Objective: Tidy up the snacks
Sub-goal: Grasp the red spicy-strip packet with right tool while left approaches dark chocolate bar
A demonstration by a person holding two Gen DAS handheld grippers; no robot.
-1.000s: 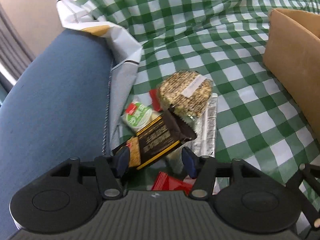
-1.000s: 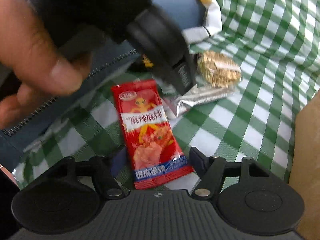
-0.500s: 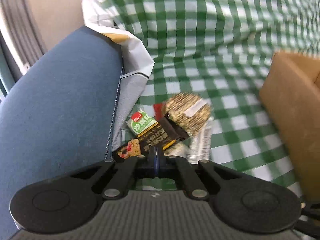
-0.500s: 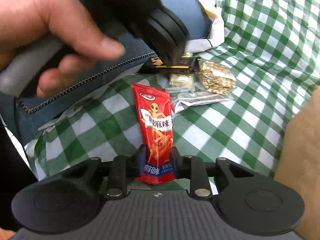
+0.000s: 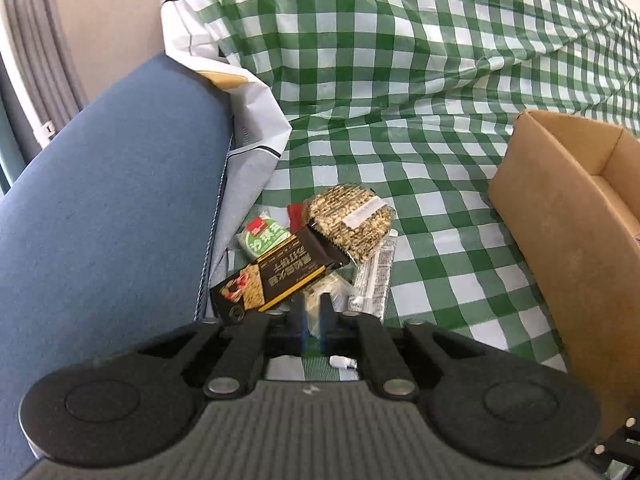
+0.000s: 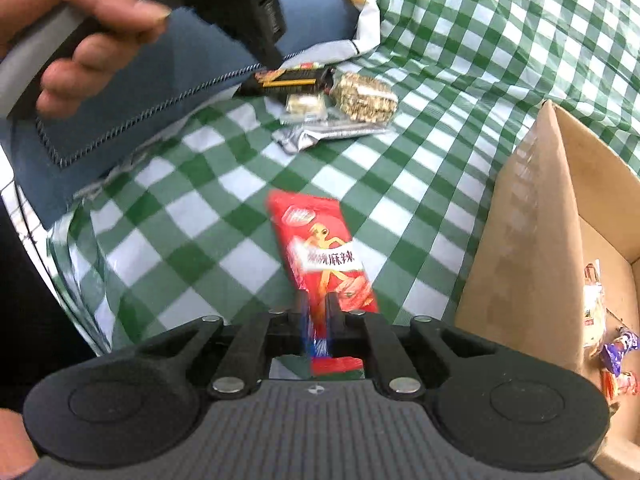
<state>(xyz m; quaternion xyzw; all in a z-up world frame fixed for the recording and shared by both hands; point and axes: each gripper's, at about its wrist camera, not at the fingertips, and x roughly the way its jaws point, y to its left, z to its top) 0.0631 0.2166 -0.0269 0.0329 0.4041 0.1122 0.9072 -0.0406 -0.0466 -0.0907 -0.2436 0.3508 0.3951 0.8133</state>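
Now red snack packet (image 6: pixel 326 258) clamped in right gripper (image 6: pixel 316 312).

Bright, even daylight with soft shadows; strong fisheye bending at the edges; slight motion blur on the red packet (image 6: pixel 324 256) and checked cloth (image 6: pixel 460 40).

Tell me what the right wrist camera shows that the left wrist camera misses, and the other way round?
Only the right wrist view shows the red packet pinched in the right gripper, a hand holding the other tool, and sweets inside the cardboard box. Only the left wrist view shows the green-labelled snack and the left gripper, jaws opening. Both show the black bar, the round seed cake, the silver wrapper, the checked cloth and the blue cushion.
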